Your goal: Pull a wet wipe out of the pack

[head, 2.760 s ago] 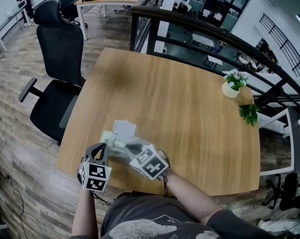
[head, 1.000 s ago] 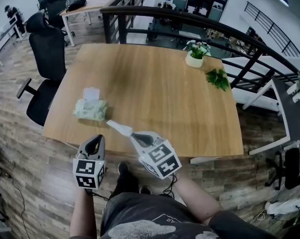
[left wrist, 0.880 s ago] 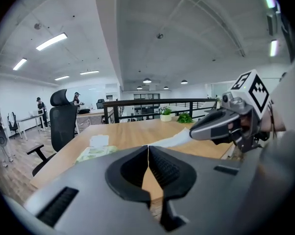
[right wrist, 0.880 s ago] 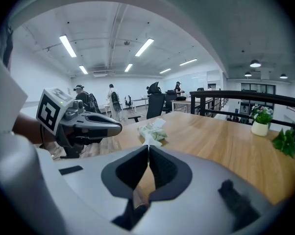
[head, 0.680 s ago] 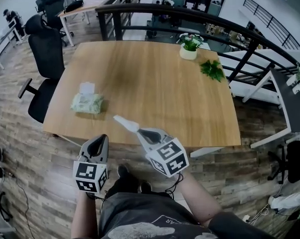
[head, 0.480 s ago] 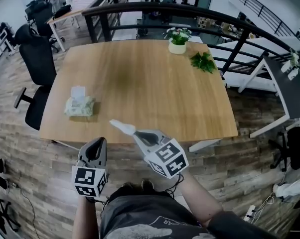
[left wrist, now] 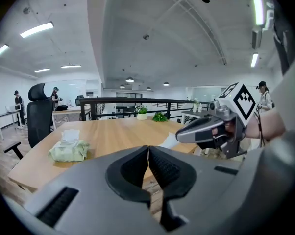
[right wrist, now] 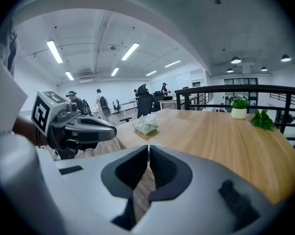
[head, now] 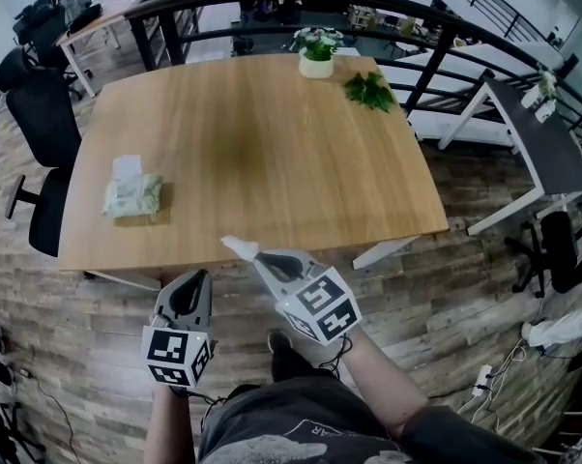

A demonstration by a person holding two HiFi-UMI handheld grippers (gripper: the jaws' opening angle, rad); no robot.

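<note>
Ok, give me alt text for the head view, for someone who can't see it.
The right gripper holds a white wet wipe in its closed jaws, at the near edge of a wooden table. The green wipe pack lies on the table's left side; the left gripper is shut and empty.

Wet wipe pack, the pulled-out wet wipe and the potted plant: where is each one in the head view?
wet wipe pack [head: 131, 197], head view, middle of its green wrapper.
wet wipe [head: 239, 248], head view, middle of the white strip.
potted plant [head: 317, 67], head view, its white pot.
</note>
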